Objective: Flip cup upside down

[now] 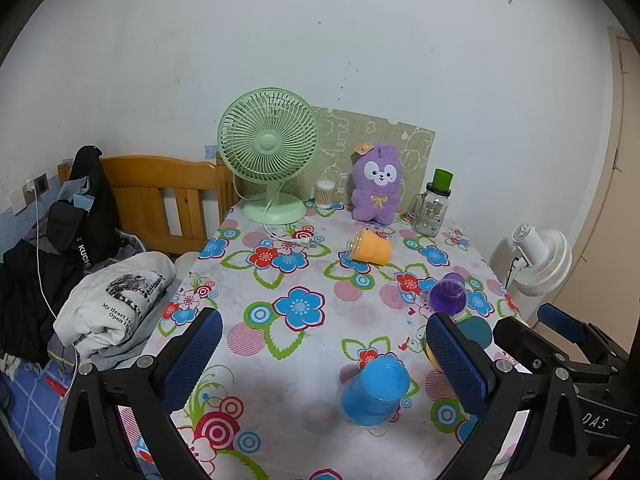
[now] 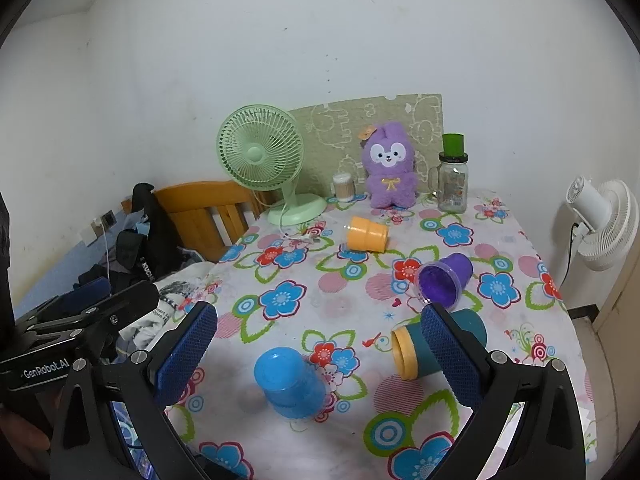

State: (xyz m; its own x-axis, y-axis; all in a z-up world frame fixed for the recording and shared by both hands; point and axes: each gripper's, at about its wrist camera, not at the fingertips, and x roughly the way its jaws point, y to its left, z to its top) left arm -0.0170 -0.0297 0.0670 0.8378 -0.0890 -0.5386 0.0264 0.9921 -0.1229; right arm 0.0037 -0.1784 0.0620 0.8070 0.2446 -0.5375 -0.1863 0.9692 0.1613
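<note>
The blue cup [image 2: 290, 384] stands upside down on the floral surface [image 2: 516, 256]. Both the left claw [image 1: 324, 356] and right claw [image 2: 320, 354] hover released, grasping nothing.

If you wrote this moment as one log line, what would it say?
blue cup: upside down | orange cup, purple cup, teal cup: on sides | left hand-held gripper, right hand-held gripper: open, empty
</note>
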